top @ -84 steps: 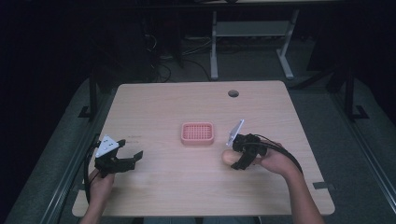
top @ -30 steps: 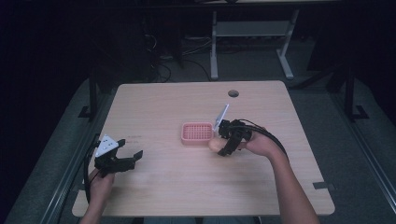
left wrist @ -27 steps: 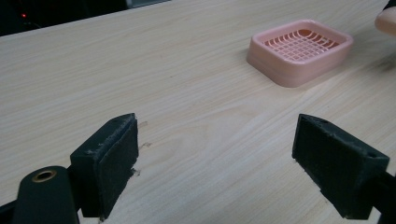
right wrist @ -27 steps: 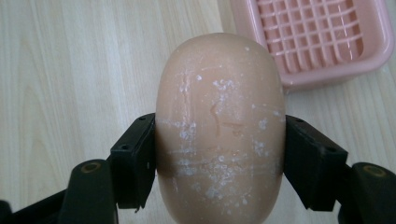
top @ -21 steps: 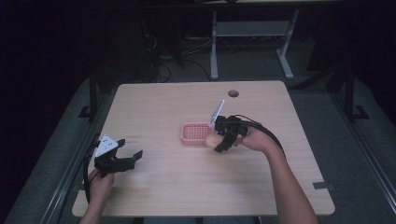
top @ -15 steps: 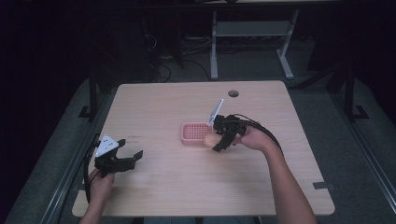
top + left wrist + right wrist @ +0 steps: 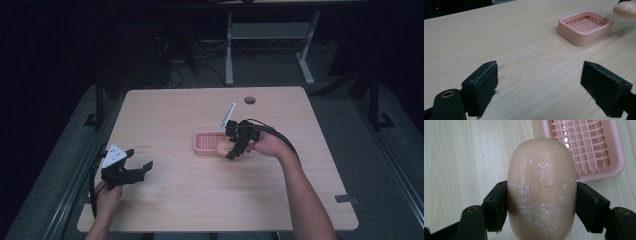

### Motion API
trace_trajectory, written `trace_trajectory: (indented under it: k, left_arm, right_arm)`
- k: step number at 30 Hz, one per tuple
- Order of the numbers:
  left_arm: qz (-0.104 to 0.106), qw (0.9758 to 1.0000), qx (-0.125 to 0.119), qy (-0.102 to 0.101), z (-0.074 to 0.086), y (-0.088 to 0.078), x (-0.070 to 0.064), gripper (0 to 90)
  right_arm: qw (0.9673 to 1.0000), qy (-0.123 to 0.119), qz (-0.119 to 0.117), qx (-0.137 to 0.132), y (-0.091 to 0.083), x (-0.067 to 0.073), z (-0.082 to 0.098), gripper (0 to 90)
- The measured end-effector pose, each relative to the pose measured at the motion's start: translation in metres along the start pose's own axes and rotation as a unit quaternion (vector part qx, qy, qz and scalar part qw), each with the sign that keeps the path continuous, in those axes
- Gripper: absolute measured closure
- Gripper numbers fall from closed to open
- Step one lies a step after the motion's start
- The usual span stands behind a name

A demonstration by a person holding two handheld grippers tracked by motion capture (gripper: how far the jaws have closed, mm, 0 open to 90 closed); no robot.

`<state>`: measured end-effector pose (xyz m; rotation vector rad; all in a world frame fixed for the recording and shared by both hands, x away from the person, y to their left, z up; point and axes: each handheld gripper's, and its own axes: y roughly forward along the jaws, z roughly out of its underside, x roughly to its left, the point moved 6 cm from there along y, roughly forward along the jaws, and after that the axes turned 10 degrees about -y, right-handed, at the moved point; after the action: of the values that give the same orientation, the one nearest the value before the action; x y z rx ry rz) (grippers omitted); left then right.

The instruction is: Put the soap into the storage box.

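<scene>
table [image 7: 190,200]: pale wood-grain top, looks like laminate, smooth with a soft matt sheen
soap [image 7: 542,187]: peachy bar, waxy and dull, scuffed with dry white flecks and fine scratch lines
soap dish [image 7: 585,27]: pink plastic, moulded grid bottom, slightly glossy
right gripper [image 7: 541,206]: black hard plastic, matt, brass-looking eyelets
left gripper [image 7: 541,90]: same black plastic, pads kinda rough and rubbery-looking
floor [image 7: 385,175]: grey, carpet-ish matt texture

Black two-jaw left claw [image 7: 134,170] and right claw [image 7: 231,149], brass screws, trailing black cables, bare forearms
</scene>
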<state>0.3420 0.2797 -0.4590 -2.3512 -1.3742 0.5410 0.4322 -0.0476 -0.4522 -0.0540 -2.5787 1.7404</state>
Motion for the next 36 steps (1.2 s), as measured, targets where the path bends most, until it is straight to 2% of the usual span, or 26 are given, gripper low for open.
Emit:
trace_trajectory:
  k: [2, 14, 18, 21, 26, 29, 36]
  left_arm:
    - [-0.001, 1.0000, -0.001, 0.000, 0.000, 0.000, 0.000, 14.2]
    - [-0.001, 1.0000, -0.003, -0.003, -0.001, -0.001, 0.000, 14.2]
    - [-0.001, 1.0000, -0.002, -0.002, -0.001, -0.001, 0.000, 14.2]
    - [-0.002, 1.0000, -0.002, -0.002, -0.001, -0.001, 0.000, 14.2]
    - [-0.002, 1.0000, -0.003, -0.002, -0.001, -0.001, 0.000, 14.2]
    - [-0.001, 1.0000, -0.002, -0.002, -0.001, -0.001, 0.000, 14.2]
    - [-0.002, 1.0000, 0.000, 0.000, 0.000, -0.001, 0.001, 14.2]
  right_arm:
    - [1.0000, 0.001, -0.002, -0.007, -0.001, -0.001, -0.002, 31.8]
    - [1.0000, -0.002, -0.006, 0.002, 0.002, -0.008, -0.013, 31.8]
    - [1.0000, -0.001, -0.006, -0.007, 0.002, -0.011, -0.017, 31.9]
    - [1.0000, -0.003, -0.008, 0.004, 0.004, -0.015, -0.020, 31.8]
    - [0.9999, -0.006, -0.008, 0.004, 0.004, -0.019, -0.026, 31.8]
    - [0.9999, -0.004, -0.009, -0.008, 0.004, -0.021, -0.030, 31.8]
    - [0.9999, -0.007, -0.014, 0.003, 0.009, -0.027, -0.037, 31.9]
